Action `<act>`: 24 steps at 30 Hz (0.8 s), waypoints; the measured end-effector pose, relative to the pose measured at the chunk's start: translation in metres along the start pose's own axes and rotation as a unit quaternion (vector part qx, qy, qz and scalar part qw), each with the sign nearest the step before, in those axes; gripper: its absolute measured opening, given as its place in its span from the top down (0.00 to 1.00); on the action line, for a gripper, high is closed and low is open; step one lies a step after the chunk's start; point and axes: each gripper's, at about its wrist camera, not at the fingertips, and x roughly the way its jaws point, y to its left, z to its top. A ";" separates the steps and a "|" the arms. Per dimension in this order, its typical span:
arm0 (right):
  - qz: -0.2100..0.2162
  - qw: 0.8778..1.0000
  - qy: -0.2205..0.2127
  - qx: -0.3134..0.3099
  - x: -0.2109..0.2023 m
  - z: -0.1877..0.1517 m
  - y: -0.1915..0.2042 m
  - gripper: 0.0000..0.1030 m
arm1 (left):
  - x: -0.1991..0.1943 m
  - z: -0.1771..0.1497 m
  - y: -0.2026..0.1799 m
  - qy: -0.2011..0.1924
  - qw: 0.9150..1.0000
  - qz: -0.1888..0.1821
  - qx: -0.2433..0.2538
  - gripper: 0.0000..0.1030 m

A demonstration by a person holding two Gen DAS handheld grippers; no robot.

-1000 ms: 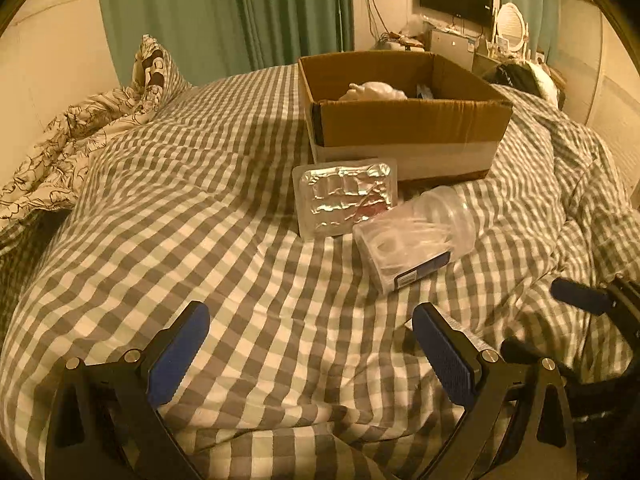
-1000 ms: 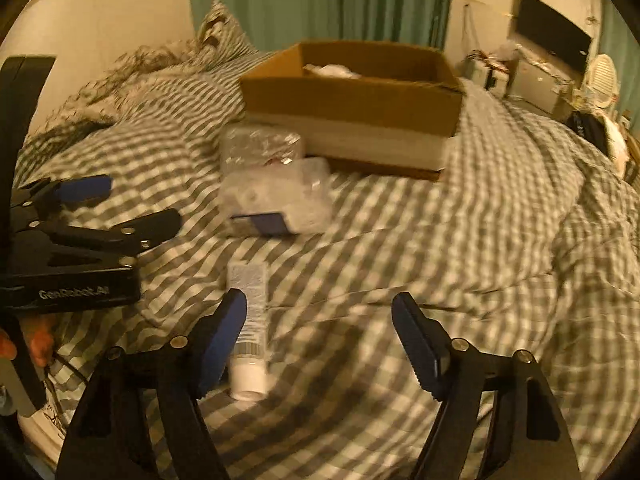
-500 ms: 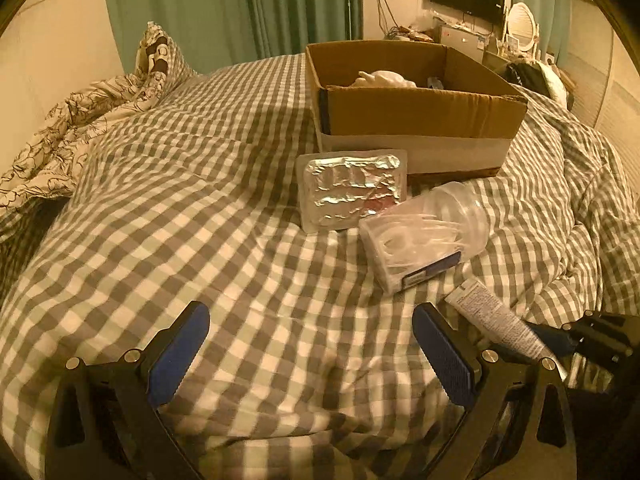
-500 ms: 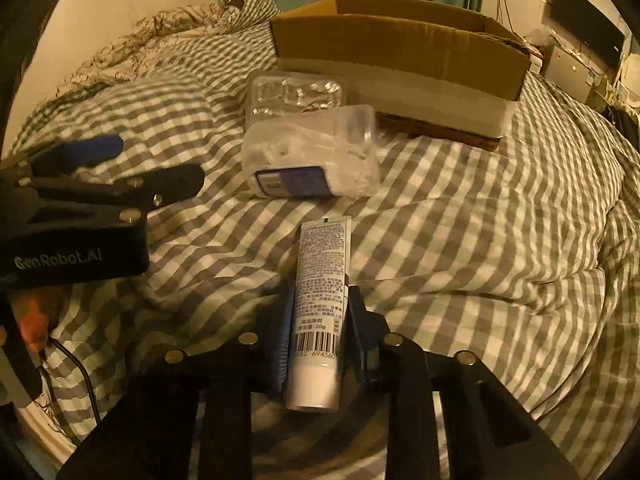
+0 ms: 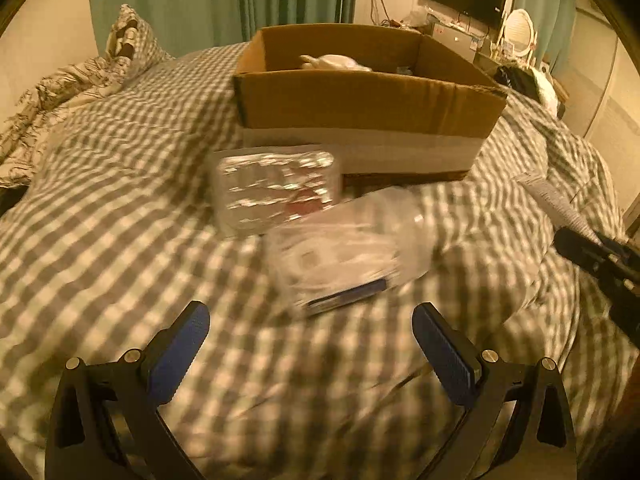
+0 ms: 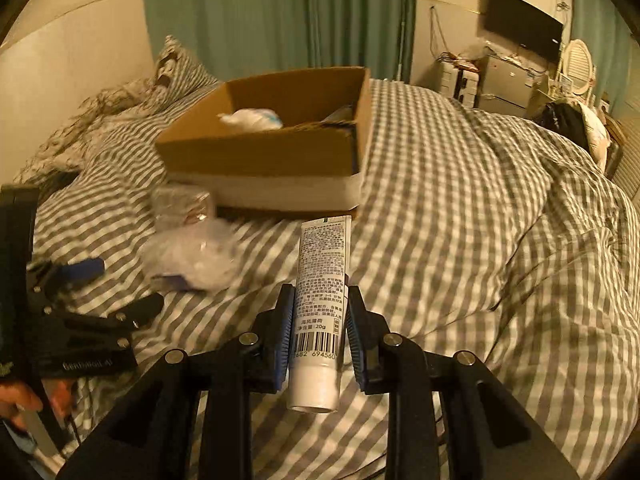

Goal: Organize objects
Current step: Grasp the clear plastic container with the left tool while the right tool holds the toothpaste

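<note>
My right gripper [image 6: 319, 320] is shut on a white tube [image 6: 322, 292] and holds it above the checked bedcover, pointing toward the open cardboard box [image 6: 264, 160]. The tube [image 5: 554, 202] and right gripper [image 5: 596, 256] show at the right edge of the left wrist view. My left gripper [image 5: 310, 344] is open and empty, low over the cover, just short of a clear plastic pack with a blue label [image 5: 344, 256]. A foil blister pack [image 5: 276, 188] lies between that pack and the box [image 5: 360, 100]. A white item [image 5: 332, 62] lies in the box.
The checked bedcover [image 6: 480, 220] rises in folds to the right. A patterned pillow and quilt [image 5: 60, 92] lie at the far left. Green curtains, a TV and shelves stand behind the bed. The left gripper [image 6: 80, 312] shows at the left of the right wrist view.
My right gripper closed on the tube and has lifted it off the cover toward the box. My left gripper moved forward, closer to the clear pack.
</note>
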 end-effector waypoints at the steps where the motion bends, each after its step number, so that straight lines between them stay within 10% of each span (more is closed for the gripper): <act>1: -0.003 1.000 -0.002 0.000 0.001 0.001 -0.002 0.76 | 0.002 0.002 -0.004 -0.001 1.000 -0.004 -0.003 0.00; 24: -0.005 1.000 -0.006 0.008 0.001 0.001 -0.006 0.76 | 0.028 0.034 -0.010 0.000 0.999 -0.035 0.000 0.08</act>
